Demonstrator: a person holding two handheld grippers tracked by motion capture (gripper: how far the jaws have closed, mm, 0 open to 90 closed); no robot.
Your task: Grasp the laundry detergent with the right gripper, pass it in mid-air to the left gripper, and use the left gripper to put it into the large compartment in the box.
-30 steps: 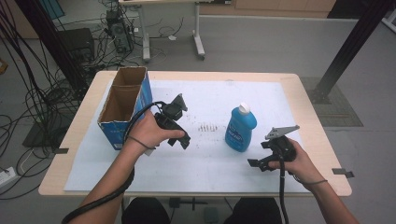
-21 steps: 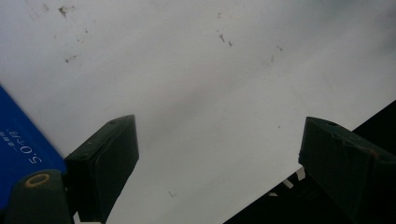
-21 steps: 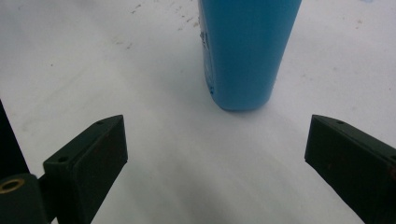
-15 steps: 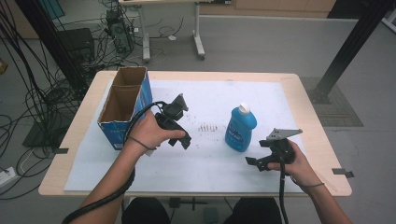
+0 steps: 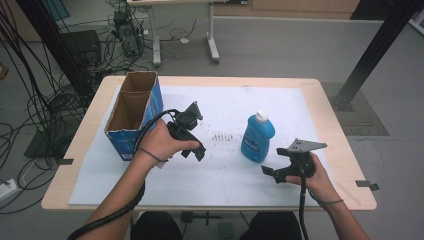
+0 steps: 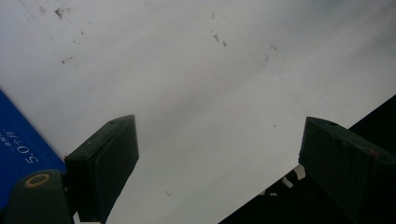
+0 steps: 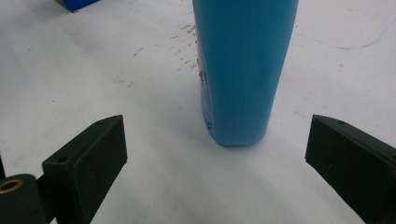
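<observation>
The blue bottle is shown upright mid-table, just ahead of the right gripper, whose jaws are spread wide and empty. The left gripper, likewise spread, is held over bare sheet beside the cardboard box. An off-centre approach is judged likely to topple the tall bottle.

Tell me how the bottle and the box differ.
The bottle is smooth plastic with a white cap on; the box is cardboard, open-topped, brown inside. The bottle stands narrow and rounded near the right gripper; the box is longer and squared, by the table's left edge. Both are blue and upright on the white sheet.
</observation>
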